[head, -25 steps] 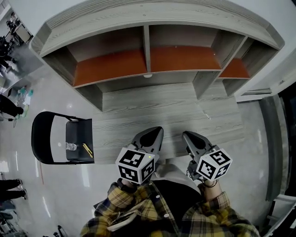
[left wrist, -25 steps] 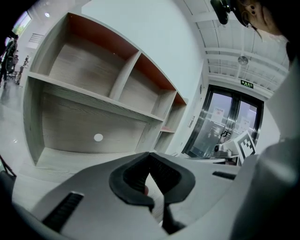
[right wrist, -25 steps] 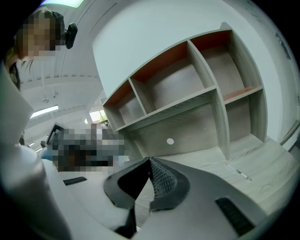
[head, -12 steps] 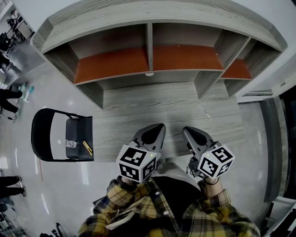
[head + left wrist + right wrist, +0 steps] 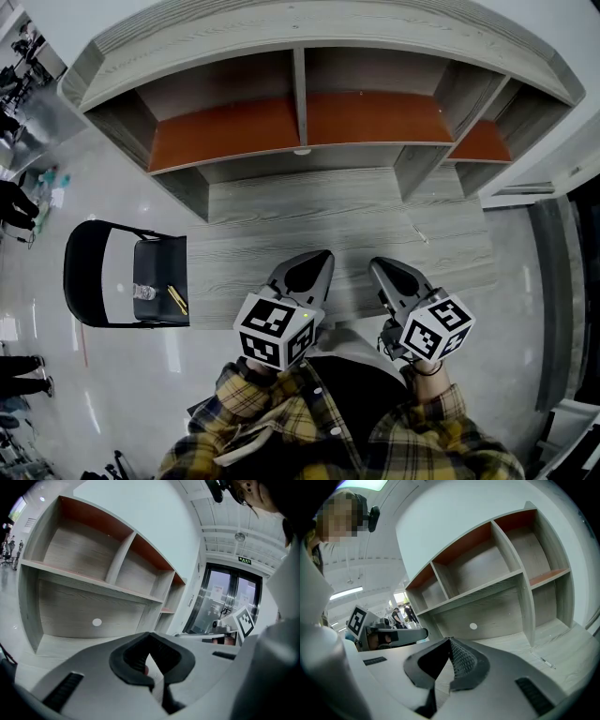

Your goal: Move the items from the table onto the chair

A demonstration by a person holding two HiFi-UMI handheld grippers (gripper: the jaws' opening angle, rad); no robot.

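Note:
A black folding chair (image 5: 86, 278) stands on the floor left of the grey wooden table (image 5: 309, 220). On its seat lie a small clear bottle (image 5: 143, 293) and a thin yellow stick-like item (image 5: 176, 300). A thin pale pen-like item (image 5: 417, 232) lies on the table's right part; in the right gripper view this pen-like item (image 5: 544, 661) lies past the jaws to the right. My left gripper (image 5: 316, 264) and right gripper (image 5: 382, 271) hover side by side over the table's near edge. Both are shut with nothing between the jaws. Each gripper view shows the tips meeting: left gripper (image 5: 150, 635), right gripper (image 5: 450, 641).
A shelf unit (image 5: 300, 122) with orange-backed compartments rises along the table's far side. The person's plaid sleeves (image 5: 272, 422) fill the bottom of the head view. People stand far off on the shiny floor at the left (image 5: 17, 211). Glass doors (image 5: 225, 602) show beyond the left gripper.

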